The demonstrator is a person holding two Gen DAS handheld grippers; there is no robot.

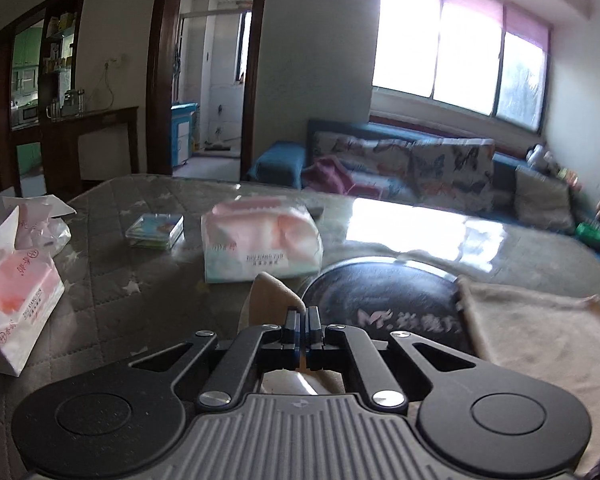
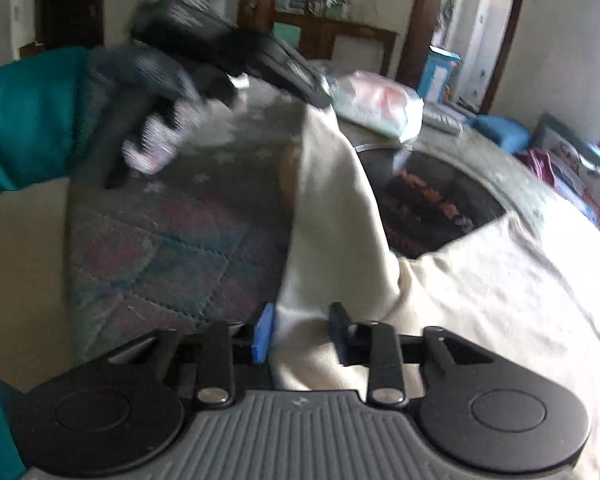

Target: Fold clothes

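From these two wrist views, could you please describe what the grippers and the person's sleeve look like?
Both are black linkage grippers with silver pivot bolts, round side discs and ribbed grey bodies. The left gripper has dark pads; the right gripper has one blue pad. The sleeve is teal.

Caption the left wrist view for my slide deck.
Left tongs shut on cream cloth over quilted table.
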